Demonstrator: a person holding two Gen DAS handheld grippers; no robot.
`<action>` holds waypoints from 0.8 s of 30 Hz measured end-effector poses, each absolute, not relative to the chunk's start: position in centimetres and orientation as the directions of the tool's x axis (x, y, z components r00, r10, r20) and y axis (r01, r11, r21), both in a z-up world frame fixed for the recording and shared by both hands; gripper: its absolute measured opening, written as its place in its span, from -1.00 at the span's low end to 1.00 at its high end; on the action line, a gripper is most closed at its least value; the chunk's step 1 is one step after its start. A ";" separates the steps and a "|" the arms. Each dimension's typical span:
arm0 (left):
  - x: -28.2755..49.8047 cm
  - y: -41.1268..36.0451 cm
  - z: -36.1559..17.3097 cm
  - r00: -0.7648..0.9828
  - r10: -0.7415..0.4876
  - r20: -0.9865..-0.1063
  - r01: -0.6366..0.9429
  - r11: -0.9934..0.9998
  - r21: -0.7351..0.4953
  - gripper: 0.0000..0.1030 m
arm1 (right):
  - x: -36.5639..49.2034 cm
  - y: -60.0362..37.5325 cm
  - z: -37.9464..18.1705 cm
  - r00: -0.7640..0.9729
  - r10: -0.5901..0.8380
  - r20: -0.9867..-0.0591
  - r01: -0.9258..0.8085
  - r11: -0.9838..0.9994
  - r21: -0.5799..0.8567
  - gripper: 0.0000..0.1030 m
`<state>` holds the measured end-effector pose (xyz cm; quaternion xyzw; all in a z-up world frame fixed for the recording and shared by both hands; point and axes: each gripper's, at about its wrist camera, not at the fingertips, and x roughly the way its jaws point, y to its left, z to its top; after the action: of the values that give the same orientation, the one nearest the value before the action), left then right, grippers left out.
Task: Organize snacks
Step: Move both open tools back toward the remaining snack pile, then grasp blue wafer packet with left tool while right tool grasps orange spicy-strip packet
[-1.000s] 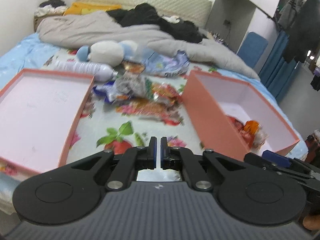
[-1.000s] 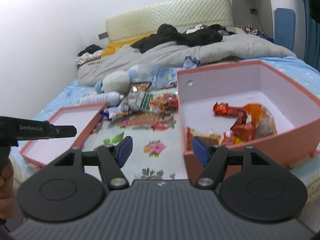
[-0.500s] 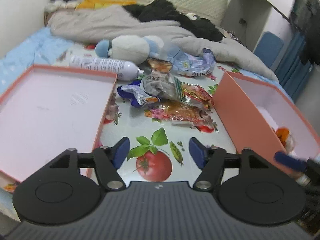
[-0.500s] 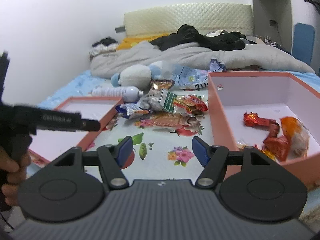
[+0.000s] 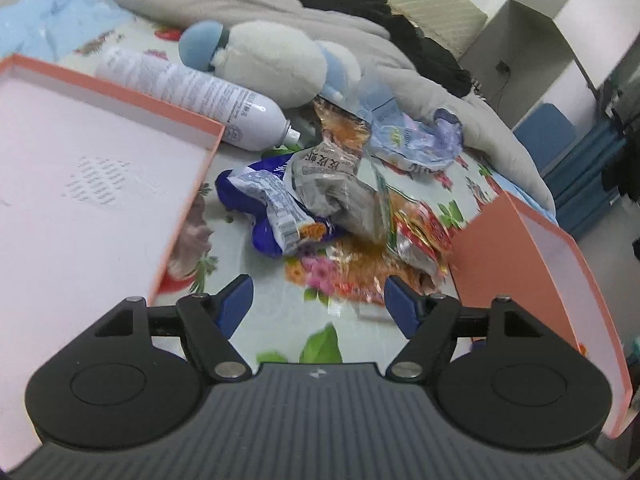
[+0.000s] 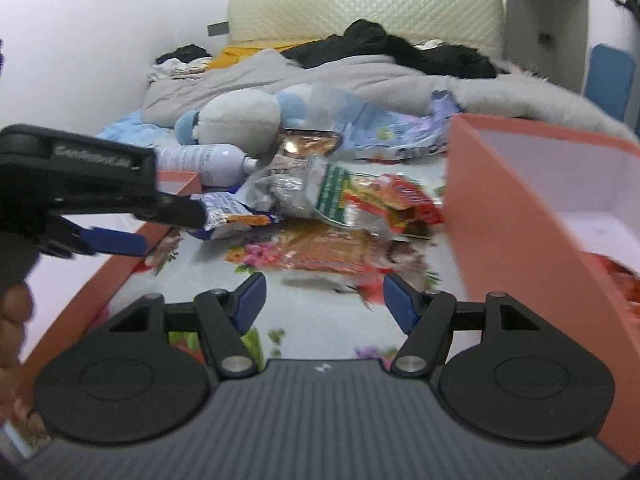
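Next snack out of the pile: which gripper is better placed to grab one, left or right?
Left, probably. The left gripper is open, empty, and aimed at the blue wrapper, the nearest of the pile. The right gripper is open too, but seems farther back, beside the pink box.

Even, diffuse indoor light is recorded in both views; shadows are soft and faint. Strong fisheye bending is seen at the edges. Motion blur is noted on the snack wrappers point(image 6: 336, 256) and floral bed sheet point(image 5: 280, 312). A mild glare is noted on the white bottle point(image 5: 256, 120).
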<state>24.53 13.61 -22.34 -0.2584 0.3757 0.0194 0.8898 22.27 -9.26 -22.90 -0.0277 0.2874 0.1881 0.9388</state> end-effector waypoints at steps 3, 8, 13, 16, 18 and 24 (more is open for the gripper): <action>26.8 13.9 -23.1 0.720 -0.145 -0.679 -0.242 0.864 -0.441 0.48 | 24.3 -8.4 -23.8 0.752 0.345 -0.562 -0.369 0.926 0.075 0.32; 29.6 15.0 -24.0 0.722 -0.138 -0.678 -0.269 0.847 -0.459 0.48 | 27.0 -6.9 -25.1 0.759 0.308 -0.573 -0.338 0.939 0.057 0.65; 31.5 14.8 -24.9 0.717 -0.117 -0.687 -0.283 0.852 -0.441 0.46 | 29.6 -5.7 -26.1 0.746 0.288 -0.600 -0.319 0.946 0.058 0.65; 31.7 14.3 -25.2 0.728 -0.099 -0.679 -0.259 0.877 -0.405 0.46 | 30.5 -5.7 -26.8 0.715 0.307 -0.628 -0.345 0.936 0.065 0.66; 31.7 14.3 -25.6 0.732 -0.095 -0.675 -0.255 0.880 -0.401 0.42 | 30.4 -5.5 -27.0 0.711 0.311 -0.631 -0.359 0.932 0.054 0.70; 31.5 14.6 -26.5 0.741 -0.055 -0.669 -0.293 0.870 -0.396 0.04 | 30.1 -5.4 -26.9 0.701 0.317 -0.640 -0.379 0.924 0.042 0.58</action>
<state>31.55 14.56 -26.49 -0.2461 0.3534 0.0660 0.9001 30.12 -5.35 -26.91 -0.0465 0.3377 0.1889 0.9209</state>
